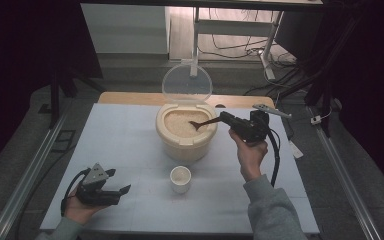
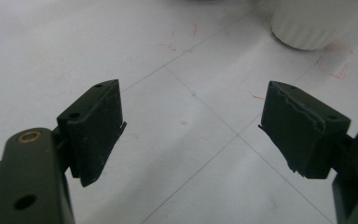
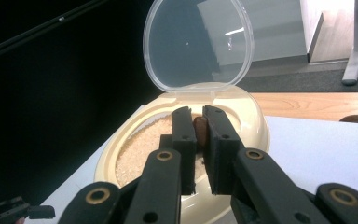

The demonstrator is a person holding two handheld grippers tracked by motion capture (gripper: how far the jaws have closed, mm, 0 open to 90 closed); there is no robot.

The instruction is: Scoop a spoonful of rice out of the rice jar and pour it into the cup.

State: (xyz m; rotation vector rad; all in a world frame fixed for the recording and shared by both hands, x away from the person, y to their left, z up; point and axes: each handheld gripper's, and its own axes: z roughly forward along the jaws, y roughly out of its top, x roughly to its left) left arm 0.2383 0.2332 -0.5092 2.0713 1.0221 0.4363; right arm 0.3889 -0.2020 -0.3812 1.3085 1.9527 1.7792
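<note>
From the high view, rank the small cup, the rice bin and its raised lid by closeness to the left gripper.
1. Small white cup, just right of the left gripper.
2. Cream rice bin, behind the cup, mid-table.
3. Clear raised lid, at the bin's far edge.

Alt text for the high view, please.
The right gripper holds a dark spoon dipped into an open cream rice container, its clear lid upright. A small white cup stands before it; the left gripper rests open nearby.

Black tools point(image 1: 121, 190), brass-coloured screws, seemingly grey sleeves point(image 1: 275, 207)
</note>
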